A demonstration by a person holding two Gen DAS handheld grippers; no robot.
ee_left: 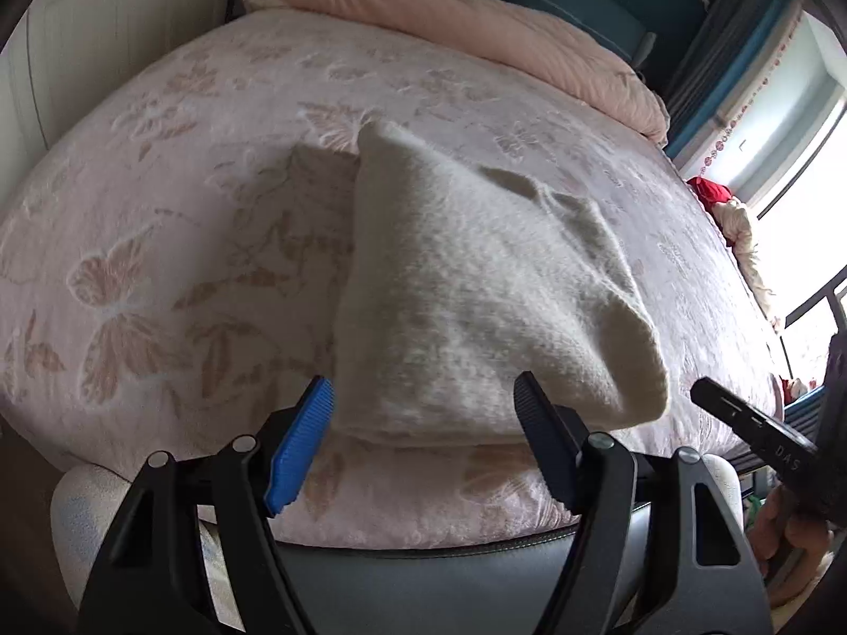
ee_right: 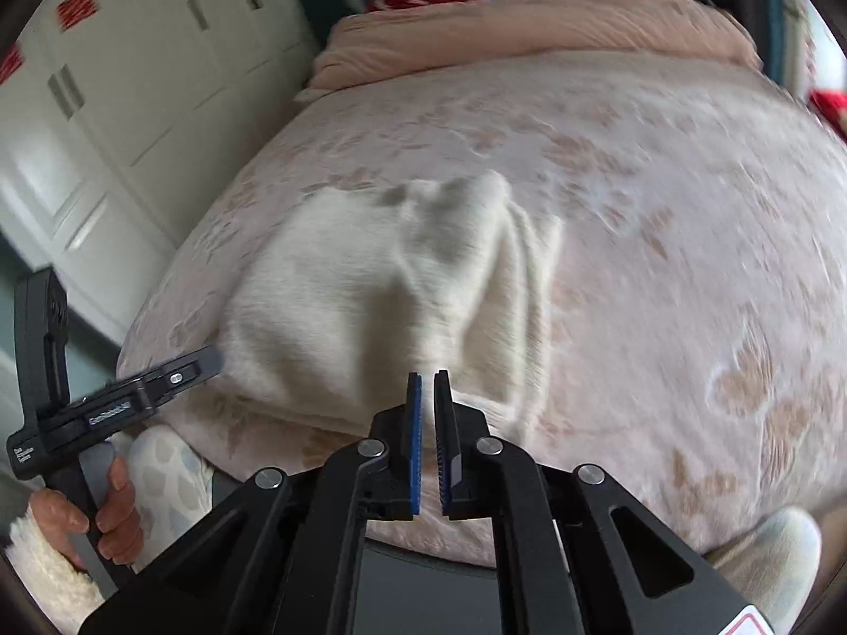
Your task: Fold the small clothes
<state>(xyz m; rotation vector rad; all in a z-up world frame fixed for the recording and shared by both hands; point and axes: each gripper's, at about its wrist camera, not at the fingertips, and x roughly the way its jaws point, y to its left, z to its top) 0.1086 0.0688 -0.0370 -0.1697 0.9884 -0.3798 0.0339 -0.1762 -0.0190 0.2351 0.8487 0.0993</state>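
A folded cream fleece garment (ee_left: 476, 296) lies on the pink flowered bed cover (ee_left: 159, 243) near the bed's front edge. My left gripper (ee_left: 423, 397) is open, its blue-padded fingers either side of the garment's near edge and a little short of it. In the right wrist view the garment (ee_right: 370, 286) lies rumpled ahead. My right gripper (ee_right: 429, 378) has its jaws nearly together with a thin gap, nothing between them, just short of the garment's near right edge. The left gripper (ee_right: 201, 362) shows at the garment's left side.
A folded peach quilt (ee_left: 476, 16) lies at the head of the bed. White wardrobe doors (ee_right: 132, 79) stand to the left. Red and cream clothes (ee_left: 725, 206) lie at the bed's right edge by the window. A dark padded bed frame (ee_left: 423, 571) runs under the front edge.
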